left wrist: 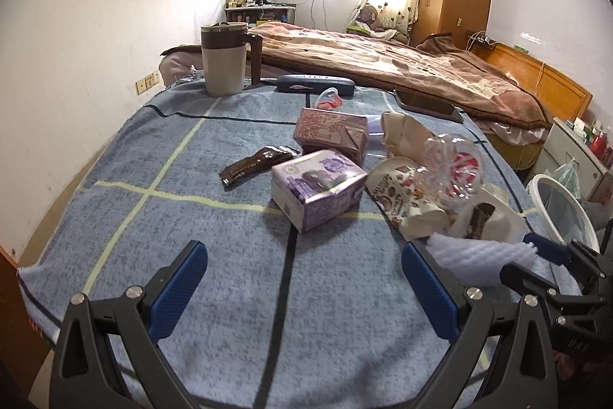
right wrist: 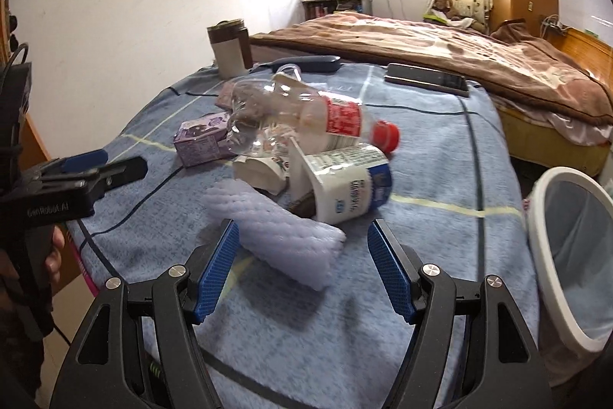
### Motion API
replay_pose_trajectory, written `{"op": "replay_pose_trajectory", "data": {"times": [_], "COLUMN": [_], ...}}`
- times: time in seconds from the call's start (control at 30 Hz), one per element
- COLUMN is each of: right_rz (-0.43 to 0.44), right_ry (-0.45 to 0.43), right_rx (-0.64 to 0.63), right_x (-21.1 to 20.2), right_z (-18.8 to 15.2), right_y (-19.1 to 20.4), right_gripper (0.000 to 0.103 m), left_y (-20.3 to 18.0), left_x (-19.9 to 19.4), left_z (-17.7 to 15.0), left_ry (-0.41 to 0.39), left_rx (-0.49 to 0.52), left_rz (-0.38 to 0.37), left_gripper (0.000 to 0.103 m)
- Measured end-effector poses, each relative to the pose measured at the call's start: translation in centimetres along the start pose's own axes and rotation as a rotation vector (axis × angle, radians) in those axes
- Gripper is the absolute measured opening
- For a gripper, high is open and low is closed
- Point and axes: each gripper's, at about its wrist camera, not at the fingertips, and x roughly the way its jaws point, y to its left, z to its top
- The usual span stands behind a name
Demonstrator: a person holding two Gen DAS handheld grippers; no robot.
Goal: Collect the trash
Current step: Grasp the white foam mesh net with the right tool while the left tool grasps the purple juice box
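Trash lies on the blue checked cloth (left wrist: 191, 202): a purple carton (left wrist: 318, 186), a pink carton (left wrist: 329, 133), a brown wrapper (left wrist: 256, 163), a crushed clear bottle (right wrist: 299, 117) with a red cap, a yogurt cup (right wrist: 345, 183) and a white foam sleeve (right wrist: 276, 229). My right gripper (right wrist: 302, 225) is open, its jaws on either side of the foam sleeve's near end; the right pad stands clear of it. My left gripper (left wrist: 304, 252) is open over bare cloth, short of the purple carton. A white bin (right wrist: 567, 255) stands beside the table at the right.
At the table's far edge stand a brown-and-white jug (left wrist: 224, 60), a dark glasses case (left wrist: 314, 83) and a phone (left wrist: 425, 104). Beyond is a bed with a brown blanket (left wrist: 383, 64). A hand holds the left gripper's grip (right wrist: 53, 255).
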Motion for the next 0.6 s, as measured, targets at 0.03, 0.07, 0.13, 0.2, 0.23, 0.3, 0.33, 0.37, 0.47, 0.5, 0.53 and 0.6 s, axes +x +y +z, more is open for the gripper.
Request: {"op": "replay_pose_trajectory", "data": {"times": [0.03,0.07,0.13,0.2,0.23,0.3,0.33,0.37,0.47,0.5,0.53,0.6], "right_rz": [0.002,0.01,0.013,0.007,0.007,0.008,0.003,0.0,-0.022,-0.032,-0.047,-0.068], "right_ry": [0.005,0.013,0.025,0.019,0.016,0.014,0.008,0.002,-0.006,-0.011,-0.016,-0.027], "right_rx": [-0.003,-0.005,-0.002,0.003,0.007,0.022,0.03,0.039,0.062,0.068,0.08,0.104], "right_x": [0.1,0.4,0.6,0.3,0.3,0.1,-0.1,-0.4,-1.1,-1.3,-1.6,-2.2], "right_z": [0.0,-0.1,-0.2,-0.4,-0.4,-0.5,-0.5,-0.6,-0.9,-1.0,-1.1,-1.2], "right_y": [0.1,0.3,0.3,0.3,0.2,-0.1,-0.2,-0.5,-1.2,-1.5,-1.9,-2.6], "right_gripper": [0.054,0.046,0.043,0.034,0.031,0.025,0.021,0.02,0.018,0.018,0.018,0.018], "left_y": [0.1,0.2,0.3,0.4,0.5,0.6,0.6,0.6,0.6,0.6,0.7,0.6], "left_x": [0.2,0.4,0.9,1.3,1.5,2.2,2.5,2.9,3.8,4.1,4.3,4.8], "left_z": [0.2,0.4,0.8,1.1,1.3,1.6,1.7,1.8,2.1,2.3,2.4,2.9], "left_ry": [-0.002,-0.006,-0.005,-0.004,-0.001,0.003,0.006,0.01,0.023,0.023,0.015,0.0], "left_rx": [0.004,0.011,0.018,0.024,0.025,0.033,0.038,0.048,0.069,0.075,0.081,0.111], "left_rz": [0.002,0.002,0.002,-0.004,-0.008,-0.016,-0.015,-0.015,-0.02,-0.021,-0.021,-0.016], "left_gripper": [0.103,0.103,0.103,0.103,0.103,0.103,0.103,0.103,0.103,0.103,0.103,0.103]}}
